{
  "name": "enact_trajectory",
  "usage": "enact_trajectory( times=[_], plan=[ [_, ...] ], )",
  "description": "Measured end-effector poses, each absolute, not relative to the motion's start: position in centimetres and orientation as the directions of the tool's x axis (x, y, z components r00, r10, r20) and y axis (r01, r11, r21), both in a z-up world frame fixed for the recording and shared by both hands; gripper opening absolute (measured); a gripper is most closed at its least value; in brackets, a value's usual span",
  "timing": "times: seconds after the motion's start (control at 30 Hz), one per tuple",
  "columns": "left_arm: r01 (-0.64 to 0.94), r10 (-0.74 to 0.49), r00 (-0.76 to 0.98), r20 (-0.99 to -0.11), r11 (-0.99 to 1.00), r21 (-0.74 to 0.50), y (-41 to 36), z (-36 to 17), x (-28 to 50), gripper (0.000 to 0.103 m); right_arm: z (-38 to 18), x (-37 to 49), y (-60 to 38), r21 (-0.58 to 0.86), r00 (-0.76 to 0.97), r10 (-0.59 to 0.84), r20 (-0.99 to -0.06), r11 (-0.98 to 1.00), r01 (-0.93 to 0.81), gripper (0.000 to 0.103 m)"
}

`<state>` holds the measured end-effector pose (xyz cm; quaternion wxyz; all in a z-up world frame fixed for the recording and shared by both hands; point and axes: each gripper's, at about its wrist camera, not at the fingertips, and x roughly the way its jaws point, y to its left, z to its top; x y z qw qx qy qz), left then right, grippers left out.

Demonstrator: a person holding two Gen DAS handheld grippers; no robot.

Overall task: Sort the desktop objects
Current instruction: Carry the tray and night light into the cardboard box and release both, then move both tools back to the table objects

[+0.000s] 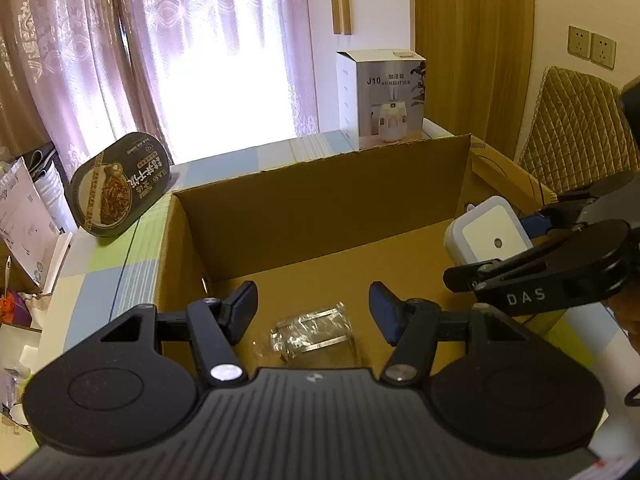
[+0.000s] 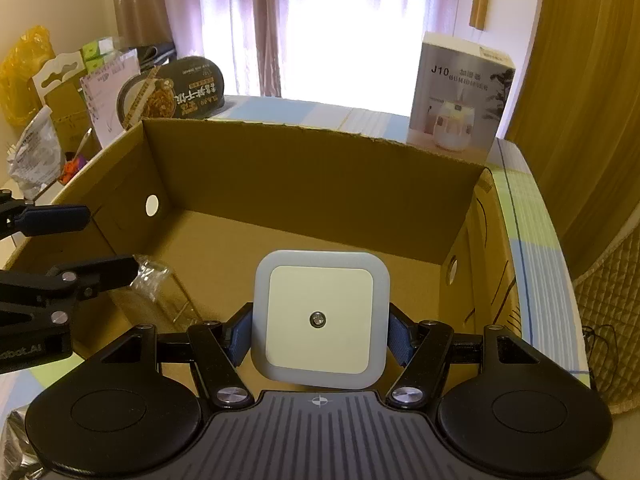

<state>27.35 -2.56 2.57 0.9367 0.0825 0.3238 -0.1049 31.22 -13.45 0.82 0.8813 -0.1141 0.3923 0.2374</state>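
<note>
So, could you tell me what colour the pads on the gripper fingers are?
Dark blue pads, clearest in the right wrist view.

A lived-in home room is being indicated: sheer patterned pink window curtains (image 1: 168, 60), a quilted tan chair cushion (image 1: 576, 120), beige wall sockets (image 1: 592, 46), a white boxed humidifier carton (image 2: 460, 92) and a black instant-meal tray (image 1: 116, 184) are being displayed.

matt cardboard box (image 2: 320, 184), smooth plastic night-light (image 2: 320, 316)
</note>
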Motion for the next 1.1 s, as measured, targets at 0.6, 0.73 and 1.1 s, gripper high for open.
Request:
enact_trajectory(
  times=[0.6,0.73,1.1],
  plan=[
    [0.164,-0.095,0.833,-0.545,0.983,0.079,-0.2,6.1,22.0,0.063,5.4,27.7,-14.9,0.0,0.657,0.377,-0.653,0.867,-0.498,0.08],
    [0.151,-0.091,0.847,-0.523,0.986,0.072,0.4,7.4,19.6,0.068,7.9,25.6,-15.6,0.002,0.684,0.402,-0.609,0.863,-0.505,0.084],
    [0.09,-0.04,0.834,-0.55,0.994,0.064,4.1,7.3,11.2,0.082,9.7,16.0,-19.0,0.06,0.694,0.476,-0.54,0.844,-0.533,0.099]
  ],
)
